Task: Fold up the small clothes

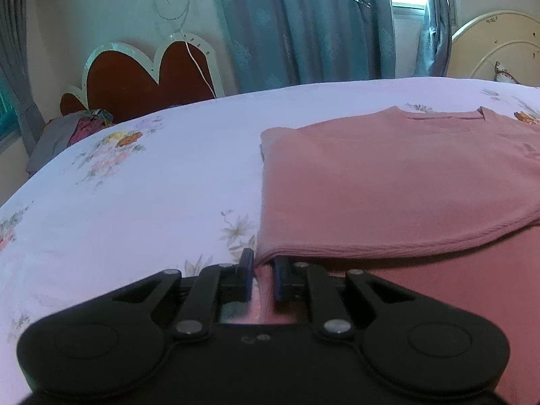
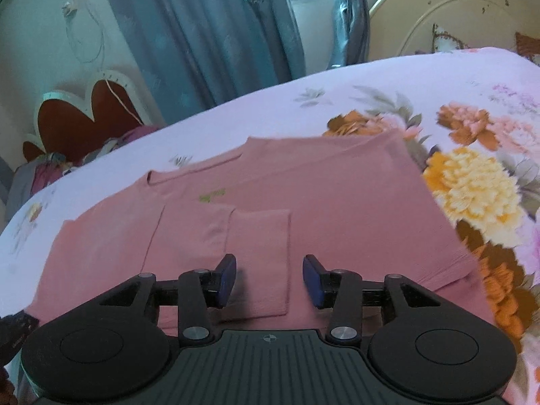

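A pink T-shirt (image 1: pixel 388 185) lies flat on the floral bed sheet (image 1: pixel 135 185), its sides folded inward. My left gripper (image 1: pixel 263 275) sits at the shirt's near left corner, shut on a fold of the pink fabric that shows between its pads. In the right wrist view the same shirt (image 2: pixel 337 195) lies with its collar away from me and both sleeves (image 2: pixel 260 246) folded onto its middle. My right gripper (image 2: pixel 269 278) hovers above the near hem, open, with its blue pads well apart and nothing pinched between them.
The sheet (image 2: pixel 337 81) spreads all around the shirt. A heart-shaped red panel (image 1: pixel 141 77) and a pile of clothes (image 1: pixel 74 128) lie beyond the bed's left edge. Blue curtains (image 1: pixel 303 23) hang behind, and a cream headboard (image 2: pixel 455 13) stands at the right.
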Demonstrator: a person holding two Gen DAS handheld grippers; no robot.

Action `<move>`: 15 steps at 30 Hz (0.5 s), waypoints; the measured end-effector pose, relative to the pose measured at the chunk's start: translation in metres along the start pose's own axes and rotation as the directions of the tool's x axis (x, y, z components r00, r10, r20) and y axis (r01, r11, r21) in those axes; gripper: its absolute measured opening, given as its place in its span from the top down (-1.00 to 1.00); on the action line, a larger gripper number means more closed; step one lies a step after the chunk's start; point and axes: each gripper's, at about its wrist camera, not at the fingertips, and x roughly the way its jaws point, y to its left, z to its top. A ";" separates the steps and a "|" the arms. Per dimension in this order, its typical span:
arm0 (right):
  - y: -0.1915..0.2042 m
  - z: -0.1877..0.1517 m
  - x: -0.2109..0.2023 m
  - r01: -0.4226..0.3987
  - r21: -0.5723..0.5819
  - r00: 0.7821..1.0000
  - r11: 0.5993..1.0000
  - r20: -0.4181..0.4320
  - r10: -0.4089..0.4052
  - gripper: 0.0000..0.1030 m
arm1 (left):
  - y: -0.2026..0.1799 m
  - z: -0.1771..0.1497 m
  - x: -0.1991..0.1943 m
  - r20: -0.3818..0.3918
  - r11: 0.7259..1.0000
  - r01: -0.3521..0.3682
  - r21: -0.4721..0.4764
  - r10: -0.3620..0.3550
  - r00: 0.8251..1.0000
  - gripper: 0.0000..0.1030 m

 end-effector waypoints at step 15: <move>0.013 0.019 0.057 -0.031 0.036 0.998 0.999 -0.047 0.033 0.86 | 0.021 0.043 -0.005 -0.012 0.977 0.091 -0.192 -0.095 0.995 0.46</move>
